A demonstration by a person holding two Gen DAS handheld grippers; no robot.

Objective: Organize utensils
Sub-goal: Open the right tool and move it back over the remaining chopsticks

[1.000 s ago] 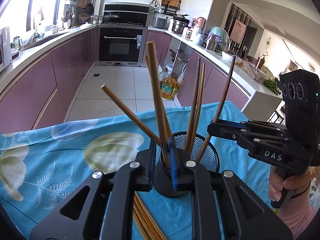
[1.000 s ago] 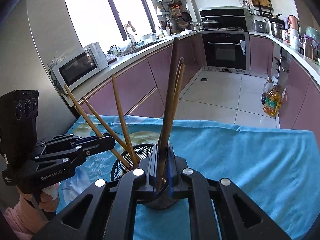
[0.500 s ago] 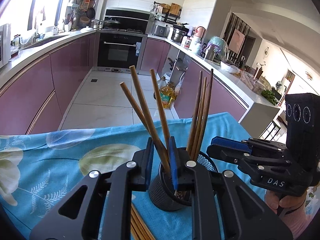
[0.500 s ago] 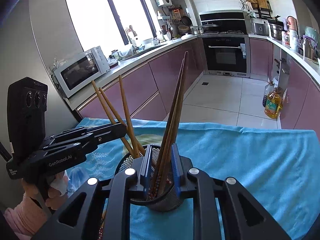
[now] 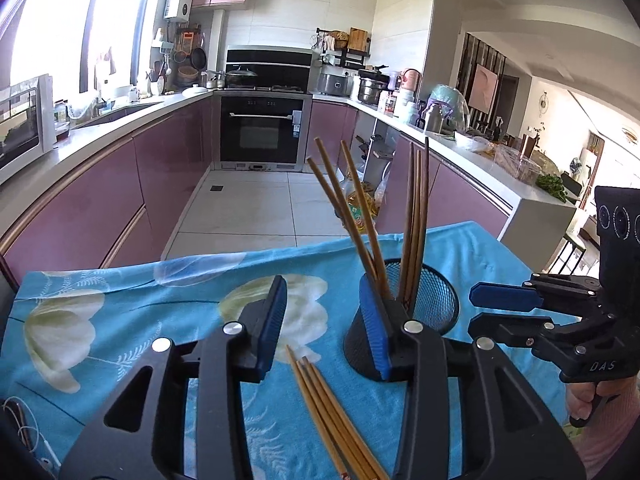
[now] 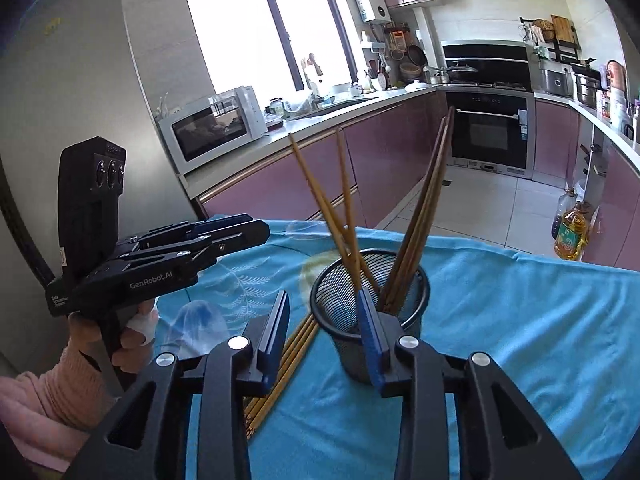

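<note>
Both claws stood partly apart, jaws opening, and neither gripped anything. Between my left claw's blue pads lay only the blue cloth and the near tips of the loose chopsticks; I could not tell whether its right-hand pad touched the mesh cup, which it overlapped. My right claw showed the same: the loose chopsticks lay on the cloth under the gap, and its right-hand pad stood in front of the cup, contact unclear.

Hidden or cut off: each claw's right finger covered the near wall of the cup. The far ends of the loose chopsticks ran beneath the claw bodies and out of the frame, so I could not count them with certainty. The lower ends of the chopsticks in the cup were lost behind mesh and pad; those nearest the left claw were blurred in the right wrist view.

The cup stood upright on the cloth, just ahead of both claws. Its chopsticks leaned in two groups, one left, one right. From the left view, the right claw hovered just right of the cup, a hand on its grip, partly cut off.
</note>
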